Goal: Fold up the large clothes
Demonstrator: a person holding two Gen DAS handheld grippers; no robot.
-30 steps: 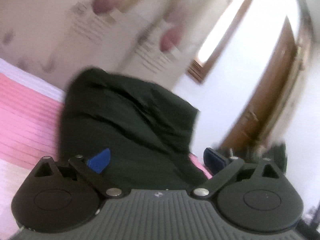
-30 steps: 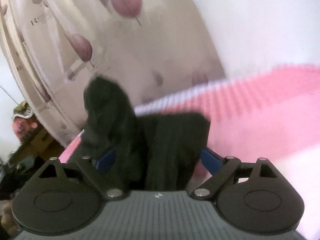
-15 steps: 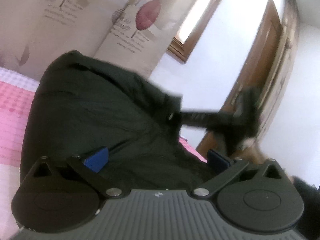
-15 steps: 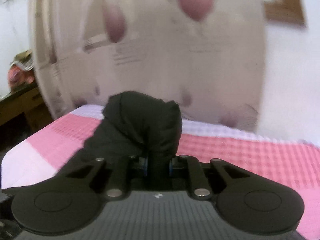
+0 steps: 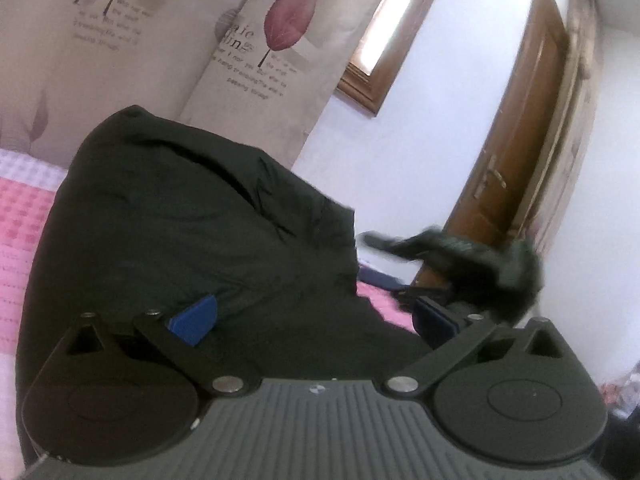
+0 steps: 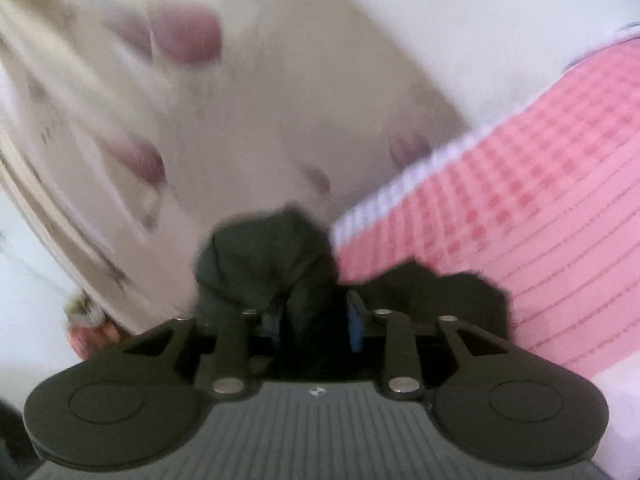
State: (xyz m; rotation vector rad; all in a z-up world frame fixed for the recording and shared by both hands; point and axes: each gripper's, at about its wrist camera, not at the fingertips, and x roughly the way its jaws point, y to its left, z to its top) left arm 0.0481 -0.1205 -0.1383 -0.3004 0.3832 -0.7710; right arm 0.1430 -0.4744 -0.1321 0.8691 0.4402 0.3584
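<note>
Here, a black garment (image 5: 192,232) lies heaped on a bed with a pink checked cover (image 6: 540,200), its bulk mounded near the bed's far edge, where a white band runs along the cover. Behind the bed hangs a cream curtain (image 5: 160,60) printed with purple leaves and lettering; a wood-framed window (image 5: 384,40) and a brown wooden door (image 5: 516,128) stand further along the white wall. In the left wrist view the garment fills the space ahead and hides most of the bed. The left gripper (image 5: 312,320) is tilted, its jaws spread wide with the dark cloth lying loose between the blue pads, not pinched. Beyond it, blurred, the right gripper (image 6: 316,320) reaches in over the bed's near corner. In its own view, also blurred and rolled to one side, the jaws have just been opening from a tighter pinch, and a fold of the black cloth bunches between them; whether the pads press it I cannot tell.
</note>
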